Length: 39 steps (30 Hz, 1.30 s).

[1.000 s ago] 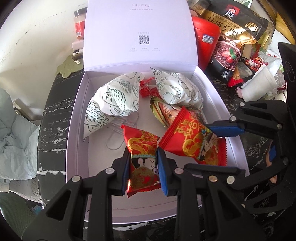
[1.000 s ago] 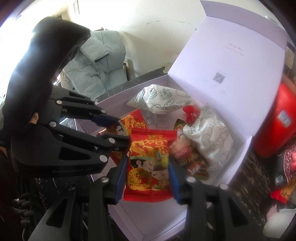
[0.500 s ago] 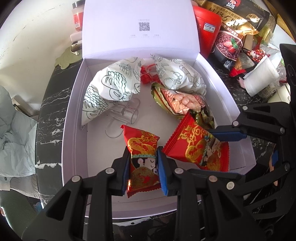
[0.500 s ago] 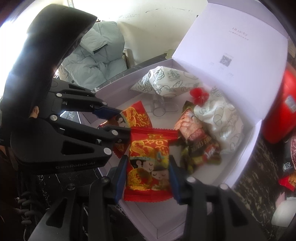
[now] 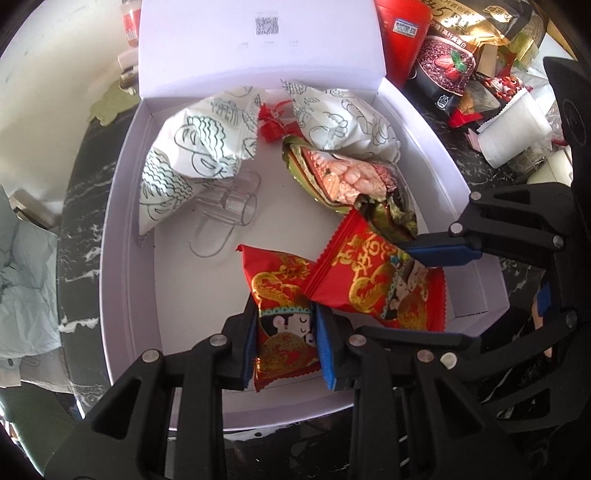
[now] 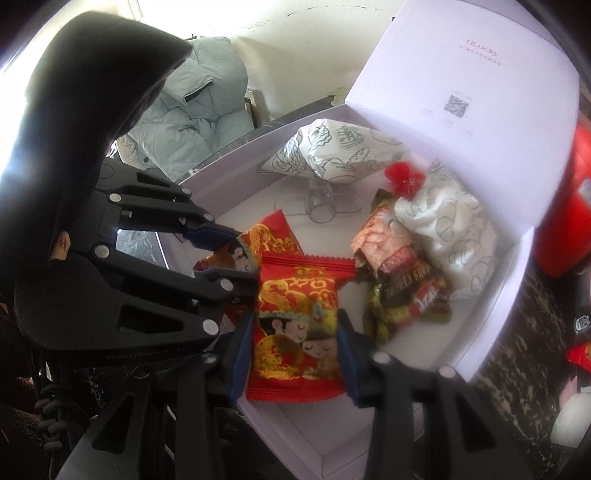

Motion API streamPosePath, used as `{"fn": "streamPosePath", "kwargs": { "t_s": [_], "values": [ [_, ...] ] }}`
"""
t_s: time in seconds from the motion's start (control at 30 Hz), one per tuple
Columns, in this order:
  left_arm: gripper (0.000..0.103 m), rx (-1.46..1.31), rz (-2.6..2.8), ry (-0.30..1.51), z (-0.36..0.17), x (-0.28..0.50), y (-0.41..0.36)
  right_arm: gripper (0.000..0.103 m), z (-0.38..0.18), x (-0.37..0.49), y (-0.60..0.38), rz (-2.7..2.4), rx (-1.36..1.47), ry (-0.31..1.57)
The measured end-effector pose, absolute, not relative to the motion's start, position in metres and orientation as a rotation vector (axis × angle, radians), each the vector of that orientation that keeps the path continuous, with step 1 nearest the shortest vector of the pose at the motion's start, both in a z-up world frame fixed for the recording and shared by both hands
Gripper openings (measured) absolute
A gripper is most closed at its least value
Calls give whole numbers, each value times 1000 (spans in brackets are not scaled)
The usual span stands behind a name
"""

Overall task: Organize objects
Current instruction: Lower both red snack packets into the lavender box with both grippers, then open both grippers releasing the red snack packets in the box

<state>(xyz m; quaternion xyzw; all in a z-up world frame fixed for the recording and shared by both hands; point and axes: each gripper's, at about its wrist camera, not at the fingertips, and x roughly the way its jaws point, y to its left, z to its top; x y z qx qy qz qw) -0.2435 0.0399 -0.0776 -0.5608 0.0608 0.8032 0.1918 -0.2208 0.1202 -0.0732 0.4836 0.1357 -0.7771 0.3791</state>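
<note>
An open white gift box [image 5: 122,236] holds two white patterned packets [image 5: 192,147], a green-gold snack packet [image 5: 343,181] and a clear plastic clip [image 5: 229,206]. My left gripper [image 5: 284,338] is shut on a red candy packet [image 5: 280,295] over the box's near side. My right gripper [image 6: 295,343] is shut on a second red candy packet [image 6: 295,325], which overlaps the first one; it also shows in the left wrist view [image 5: 373,284]. Both packets hang above the box floor.
The box lid [image 5: 258,44] stands upright at the back. A red container [image 5: 402,33], snack bags [image 5: 447,62] and a white paper roll [image 5: 513,125] crowd the dark marble counter [image 5: 85,192] to the right. A grey jacket [image 6: 192,110] lies to the left.
Both grippers have drawn back toward the box's near side with their red packets, which now overlap. The green-gold packet that the right packet partly covered now lies in plain view.
</note>
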Motion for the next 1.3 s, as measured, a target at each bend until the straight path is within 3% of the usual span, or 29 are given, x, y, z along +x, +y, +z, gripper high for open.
{"fn": "streamPosePath", "kwargs": {
  "t_s": [0.47,0.67,1.07,1.2,1.3],
  "values": [
    [29,-1612,2256,147,-82,-249,43,43,-82,-231,131,-1979,1296,317],
    [45,-1615,2305,163,-83,-253,41,45,-83,-232,135,-1973,1300,325],
    [48,-1572,2331,205,-75,-254,38,54,-81,-227,145,-2000,1307,363],
    [58,-1549,2352,213,-71,-256,37,55,-78,-223,153,-2027,1301,346],
    [61,-1541,2341,190,-70,-256,32,55,-77,-220,159,-2046,1300,333]
  ]
}}
